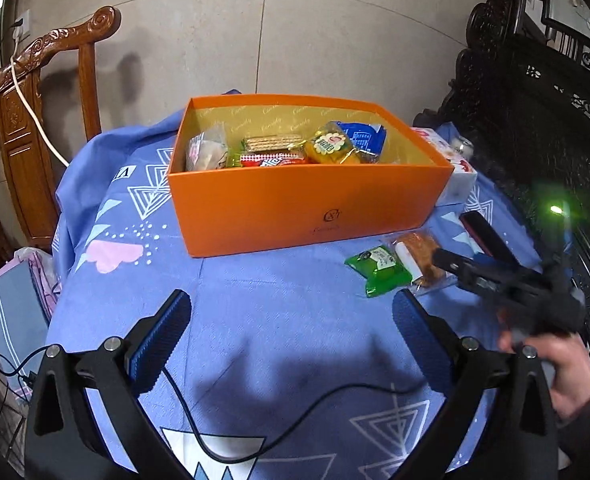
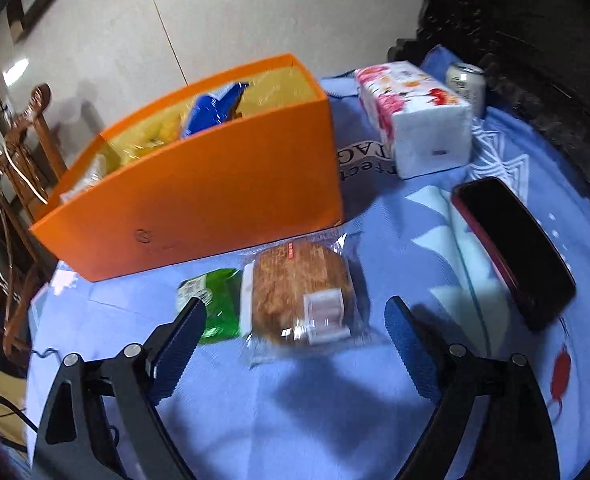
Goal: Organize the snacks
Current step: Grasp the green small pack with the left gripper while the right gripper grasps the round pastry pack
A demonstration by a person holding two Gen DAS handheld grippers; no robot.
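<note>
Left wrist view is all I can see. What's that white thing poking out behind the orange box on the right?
Observer: A pack of tissues with a pink flower print, lying beside the orange box.
Operator: And the dark bar near the other gripper?
Observer: A flat dark slab with a red edge, perhaps a phone, lying apart from the snacks.
Operator: That other gripper is a blur to me. Is it holding anything?
Observer: No. The right gripper is open, its jaws standing wide on either side of the bread packet without pressing it.
</note>
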